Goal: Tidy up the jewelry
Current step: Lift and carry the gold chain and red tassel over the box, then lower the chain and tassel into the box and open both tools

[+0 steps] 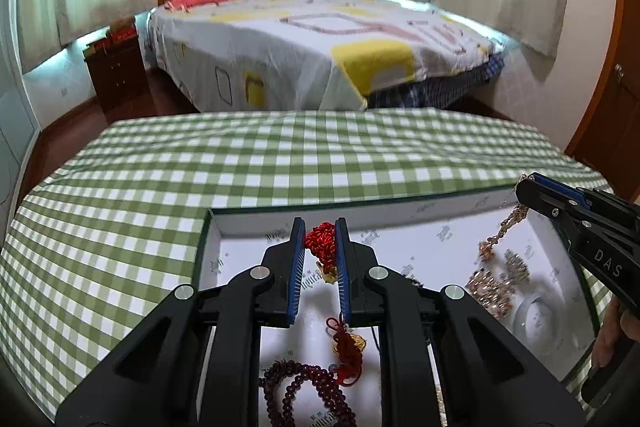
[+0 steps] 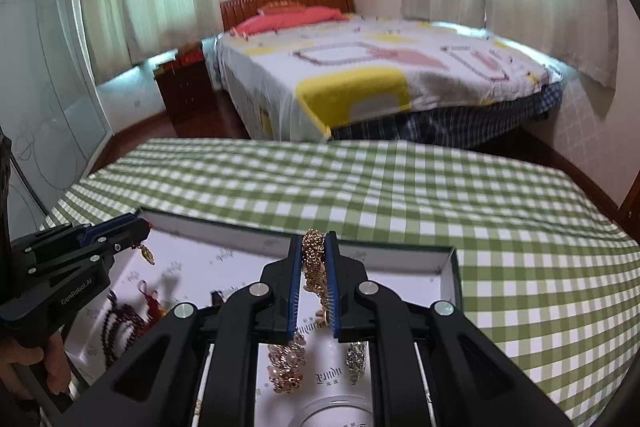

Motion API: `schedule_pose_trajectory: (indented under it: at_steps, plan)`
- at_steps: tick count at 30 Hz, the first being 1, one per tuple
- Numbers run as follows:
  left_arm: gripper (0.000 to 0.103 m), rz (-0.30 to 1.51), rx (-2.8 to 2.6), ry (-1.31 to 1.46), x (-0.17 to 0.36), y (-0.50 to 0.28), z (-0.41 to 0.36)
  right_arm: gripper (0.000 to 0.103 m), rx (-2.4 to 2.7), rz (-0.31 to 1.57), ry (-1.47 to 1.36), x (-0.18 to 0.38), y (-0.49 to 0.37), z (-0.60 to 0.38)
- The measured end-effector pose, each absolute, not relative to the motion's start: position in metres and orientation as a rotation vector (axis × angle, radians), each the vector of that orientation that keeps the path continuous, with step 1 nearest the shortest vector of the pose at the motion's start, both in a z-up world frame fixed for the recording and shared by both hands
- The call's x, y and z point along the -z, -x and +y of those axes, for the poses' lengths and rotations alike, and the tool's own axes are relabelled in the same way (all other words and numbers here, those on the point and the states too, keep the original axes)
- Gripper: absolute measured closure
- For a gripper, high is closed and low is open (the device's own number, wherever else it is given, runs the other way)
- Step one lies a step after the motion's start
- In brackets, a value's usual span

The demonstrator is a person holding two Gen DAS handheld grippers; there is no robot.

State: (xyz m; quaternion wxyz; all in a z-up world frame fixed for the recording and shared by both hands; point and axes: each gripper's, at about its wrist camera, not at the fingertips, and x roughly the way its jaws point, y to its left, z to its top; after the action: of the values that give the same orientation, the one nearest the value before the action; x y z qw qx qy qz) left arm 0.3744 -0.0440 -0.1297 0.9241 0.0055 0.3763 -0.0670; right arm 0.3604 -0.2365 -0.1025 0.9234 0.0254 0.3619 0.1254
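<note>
One red knotted charm (image 1: pixel 322 241) hung pinched in the left gripper (image 1: pixel 320 227); one gold chain (image 2: pixel 314 259) hung clamped in the right gripper (image 2: pixel 314 239); both dangled over one white box (image 1: pixel 248 227), where one dark bead string (image 1: pixel 304 387) lay, on the checked cloth (image 1: pixel 280 155).

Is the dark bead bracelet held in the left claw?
No, the left claw grips a red knotted cord, while the dark bead bracelet lies in the white box.

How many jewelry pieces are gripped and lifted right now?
2. The red knotted cord ornament is pinched in the left gripper; the gold chain is pinched in the right gripper. Others lie in the box.
</note>
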Motion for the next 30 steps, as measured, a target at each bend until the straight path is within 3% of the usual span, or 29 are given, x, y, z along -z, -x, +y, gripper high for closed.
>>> schedule_pose_trajectory:
  at_steps: [12,26,28,30]
  plan:
    - [0.088,0.893,0.105,0.010,0.156,-0.388,-0.036,0.091,-0.239,0.854,-0.068,0.126,-0.376,-0.239]
    - [0.084,0.908,0.106,0.005,0.156,-0.392,-0.038,0.090,-0.242,0.895,-0.053,0.132,-0.383,-0.235]
    - [0.074,0.915,0.106,0.004,0.157,-0.393,-0.039,0.089,-0.241,0.896,-0.054,0.132,-0.383,-0.235]
    - [0.058,0.909,0.105,0.009,0.157,-0.392,-0.039,0.075,-0.238,0.892,-0.058,0.132,-0.382,-0.236]
